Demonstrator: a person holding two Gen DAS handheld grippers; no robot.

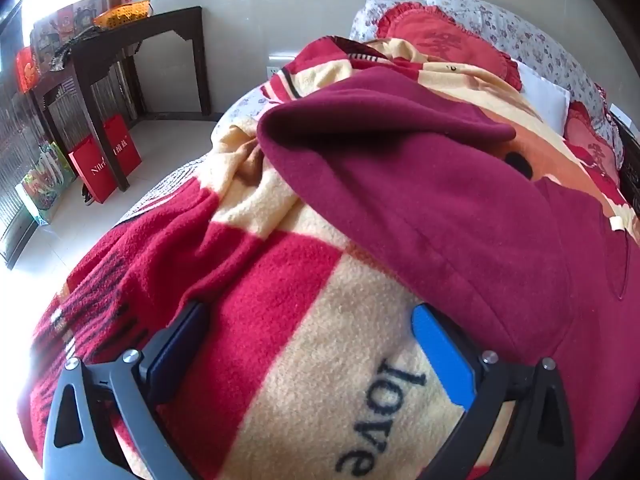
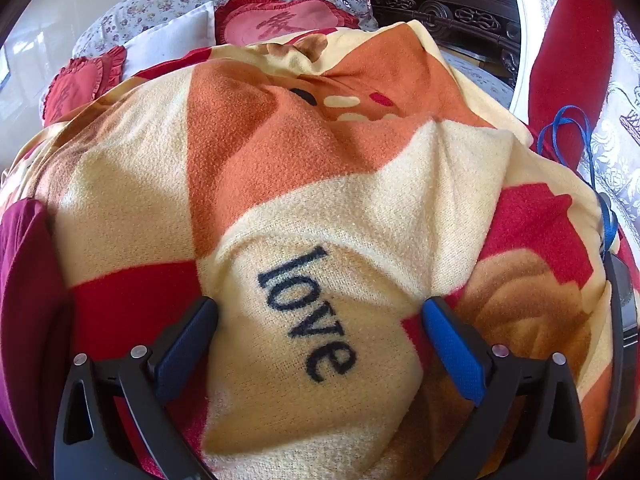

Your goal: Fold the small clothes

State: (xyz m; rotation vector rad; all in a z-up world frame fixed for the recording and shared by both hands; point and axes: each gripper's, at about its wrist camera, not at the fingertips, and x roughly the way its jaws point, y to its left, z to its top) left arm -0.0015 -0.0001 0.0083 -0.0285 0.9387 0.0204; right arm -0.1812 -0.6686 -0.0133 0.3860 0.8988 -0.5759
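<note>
Both my left gripper and right gripper stood wide open holding nothing, low over the fleece blanket, so I feared pinching blanket together with the maroon garment at centre right, whose far part was cut off.

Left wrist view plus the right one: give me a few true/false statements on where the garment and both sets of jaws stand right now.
1. The left gripper has its jaws open, holding nothing. True.
2. The maroon garment lies on the fleece blanket. True.
3. The right gripper is shut on the maroon garment. False: its jaws are open over the blanket's "love" print.
4. The garment is a neat flat rectangle. False: it is humped, with a loose fold.
</note>
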